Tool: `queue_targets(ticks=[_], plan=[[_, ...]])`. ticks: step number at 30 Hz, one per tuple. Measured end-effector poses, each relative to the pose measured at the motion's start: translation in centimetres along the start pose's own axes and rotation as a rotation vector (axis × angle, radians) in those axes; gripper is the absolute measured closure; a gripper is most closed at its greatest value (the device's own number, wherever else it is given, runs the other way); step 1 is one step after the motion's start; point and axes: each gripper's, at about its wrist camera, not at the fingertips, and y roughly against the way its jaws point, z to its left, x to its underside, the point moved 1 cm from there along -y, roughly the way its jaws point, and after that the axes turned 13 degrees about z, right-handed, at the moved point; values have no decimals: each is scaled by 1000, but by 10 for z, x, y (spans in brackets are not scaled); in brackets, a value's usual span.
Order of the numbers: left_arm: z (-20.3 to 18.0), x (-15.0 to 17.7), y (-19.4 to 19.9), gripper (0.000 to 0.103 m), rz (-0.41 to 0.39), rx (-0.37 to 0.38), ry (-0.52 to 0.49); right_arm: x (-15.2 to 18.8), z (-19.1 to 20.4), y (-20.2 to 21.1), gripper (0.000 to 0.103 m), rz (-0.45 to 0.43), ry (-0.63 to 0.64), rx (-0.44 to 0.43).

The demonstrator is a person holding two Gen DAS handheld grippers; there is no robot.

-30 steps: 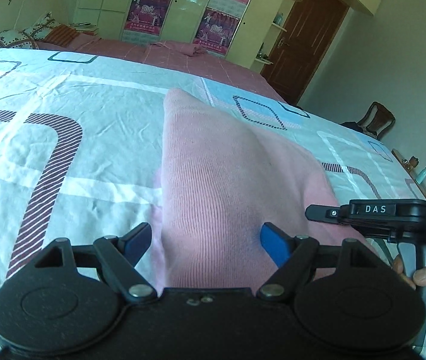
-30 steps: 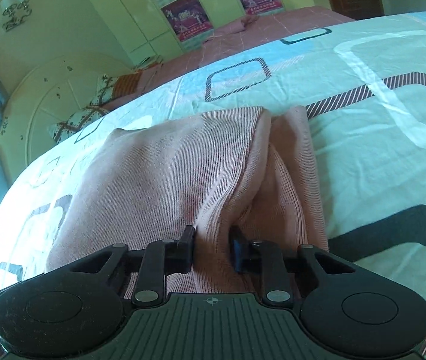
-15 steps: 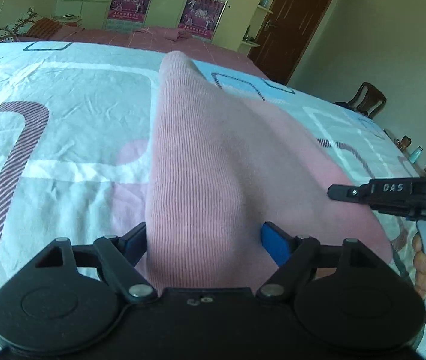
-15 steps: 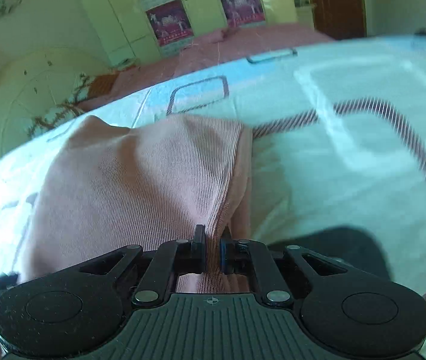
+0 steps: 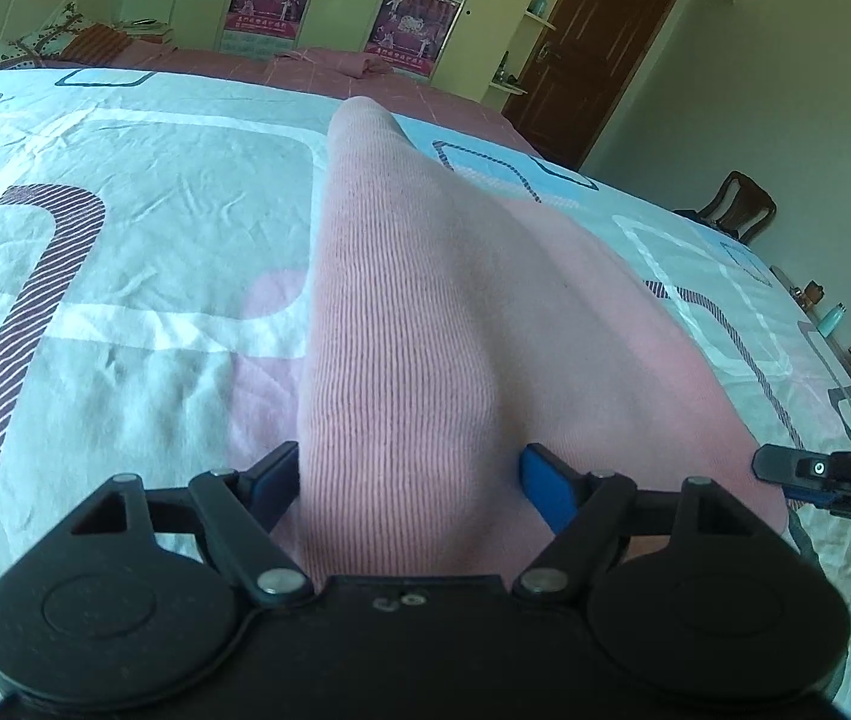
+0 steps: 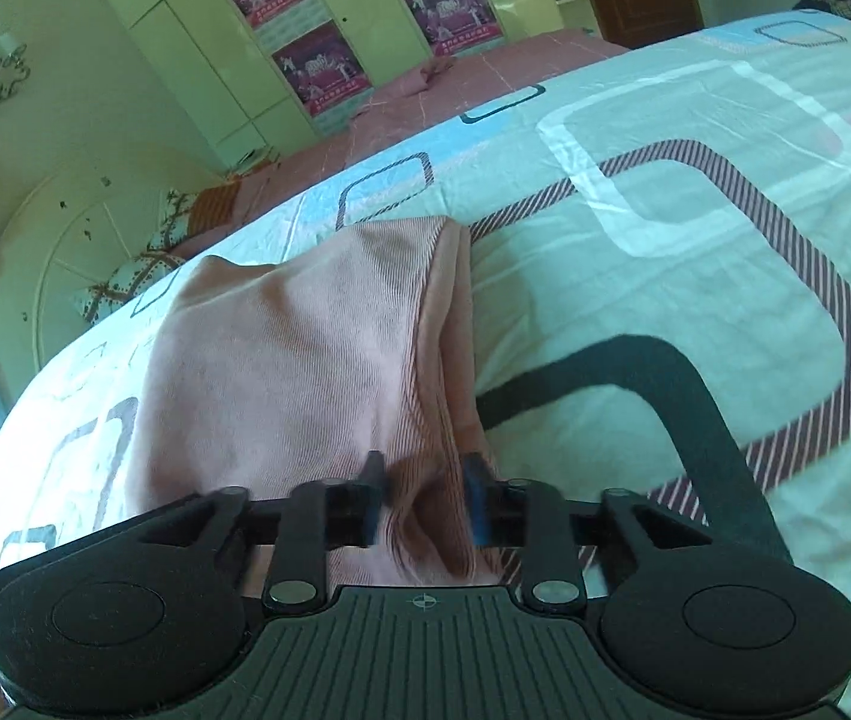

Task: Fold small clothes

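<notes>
A pink ribbed knit garment lies on the bed, spread over a pale sheet printed with rounded squares and striped bands. Part of it humps up in a long ridge that runs away from the left gripper toward the far side of the bed.

The left gripper's jaws stand wide, one blue pad on each side of that ridge. The cloth bulges between them and meets the left pad; whether the right pad presses on it I cannot tell.

The right gripper sits at the garment's near edge, where the layers lie doubled beside a seam. Its jaws have just been opening and now stand a little apart, with a fold of the pink cloth loose between the pads and not pinched.

In the left wrist view the right gripper's black body shows at the right edge. Behind the bed stand a pale green wardrobe with posters and a brown door.
</notes>
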Motion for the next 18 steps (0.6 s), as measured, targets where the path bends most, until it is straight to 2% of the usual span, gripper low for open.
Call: queue_targets(ticks=[3,6,7,10,12,14,18], plan=[[-3,-1,-1,24,3,-10,-2,8,4,-5,68,18,40,70],[-4,-2,-1,24,11,-19,-3,13,-4,-10,82,45,1,63],[-4,-2,-1,24,13,-22,-5,14,-5,-9,84,49,-8,56],[-5,-2,-2,23,17,-29,-11,21,-9,-14,84,53,15,123],[-6,-3,-2,23,23,-32,-8,23,-16,-18,84,66,-17,103],[-5,-6,-1,22,34,-31,2,20,-12,-15,84,67,8,105],[-6,-13,4,22,44,-33,4,13,-9,-1,83,37,14,80]])
